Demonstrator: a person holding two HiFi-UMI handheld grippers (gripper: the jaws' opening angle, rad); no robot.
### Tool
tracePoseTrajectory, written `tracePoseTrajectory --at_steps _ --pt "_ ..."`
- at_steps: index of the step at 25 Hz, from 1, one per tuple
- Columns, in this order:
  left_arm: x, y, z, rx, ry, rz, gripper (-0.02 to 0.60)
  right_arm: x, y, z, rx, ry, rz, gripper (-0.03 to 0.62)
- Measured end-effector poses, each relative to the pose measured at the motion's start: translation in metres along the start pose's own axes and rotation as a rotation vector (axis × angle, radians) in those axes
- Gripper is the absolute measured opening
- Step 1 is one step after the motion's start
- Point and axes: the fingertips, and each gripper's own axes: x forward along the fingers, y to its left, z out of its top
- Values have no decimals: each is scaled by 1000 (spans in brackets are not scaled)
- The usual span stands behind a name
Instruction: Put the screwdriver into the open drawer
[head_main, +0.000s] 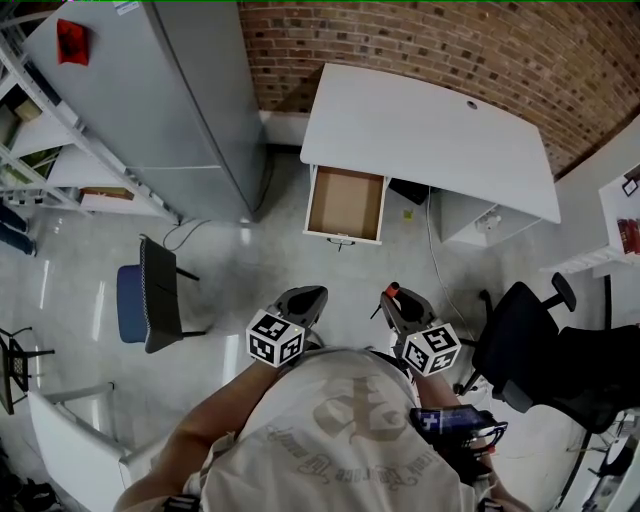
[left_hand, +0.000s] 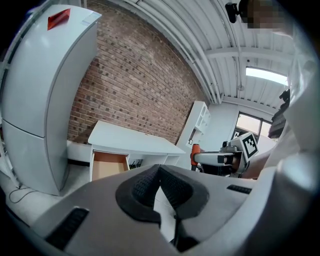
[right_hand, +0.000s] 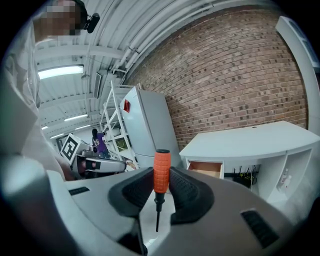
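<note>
An orange-handled screwdriver (right_hand: 161, 164) stands upright between the pads of my right gripper (right_hand: 161, 181), which is shut on its handle. Its thin dark shaft (right_hand: 157, 212) hangs down below the pads. In the head view the right gripper (head_main: 398, 304) is held in front of the person, with the orange handle (head_main: 392, 292) showing at its tip. My left gripper (head_main: 303, 303) is beside it, shut with nothing in it (left_hand: 159, 175). The open drawer (head_main: 345, 204), wooden inside, sticks out of the white desk (head_main: 430, 125) some way ahead across the floor.
A tall grey cabinet (head_main: 165, 95) stands left of the desk, with white shelving (head_main: 40, 140) beyond it. A blue chair (head_main: 140, 300) is on the floor at left, a black office chair (head_main: 540, 345) at right. A brick wall (head_main: 450, 40) runs behind the desk.
</note>
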Motion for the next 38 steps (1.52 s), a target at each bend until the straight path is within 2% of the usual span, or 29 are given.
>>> tracePoseTrajectory --at_steps 10,26,38 --pt "-14 17 -3 -3 -3 -2 20 13 13 -3 16 0 -27 104" --pt "-40 53 1 -44 -37 62 20 46 35 11 -31 14 18 104" --pt "-29 69 3 -55 -21 100 20 68 18 8 -5 32 44 104"
